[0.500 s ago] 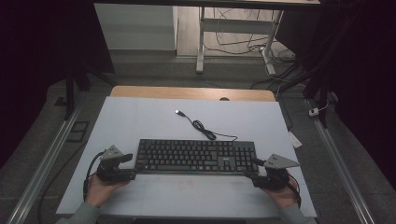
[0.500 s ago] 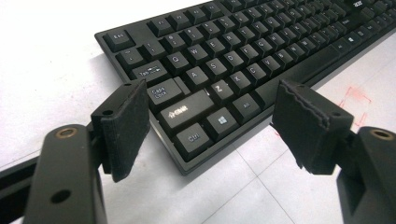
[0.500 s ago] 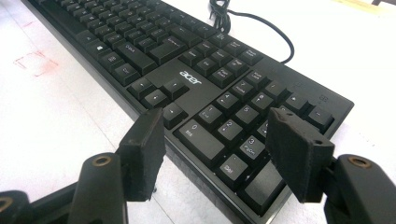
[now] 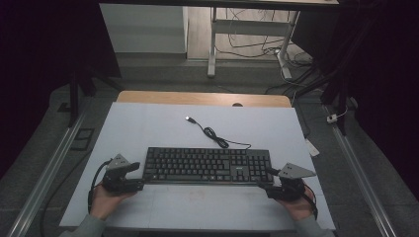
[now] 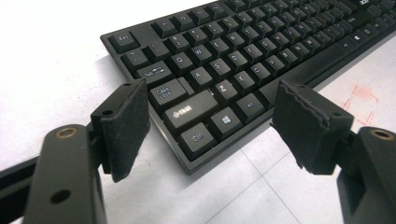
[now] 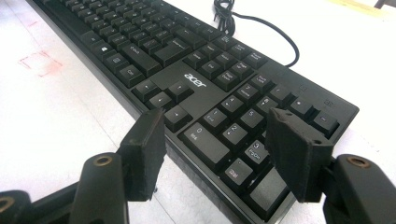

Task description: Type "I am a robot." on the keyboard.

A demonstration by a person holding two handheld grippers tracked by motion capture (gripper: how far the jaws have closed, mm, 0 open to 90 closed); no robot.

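A white table (image 4: 148, 123) with a wooden far edge (image 4: 197, 98) stands on grey floor (image 4: 44, 148). Behind it are a white cabinet (image 4: 143, 29), metal desk legs (image 4: 212, 44) and loose cables (image 4: 252, 44). The sides are dark.

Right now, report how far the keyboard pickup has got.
Done: left gripper and right gripper sit at opposite ends of the keyboard, jaws open. In hand: each straddles a near corner, not clamped. Left: closing and lifting; its cable lies loose.
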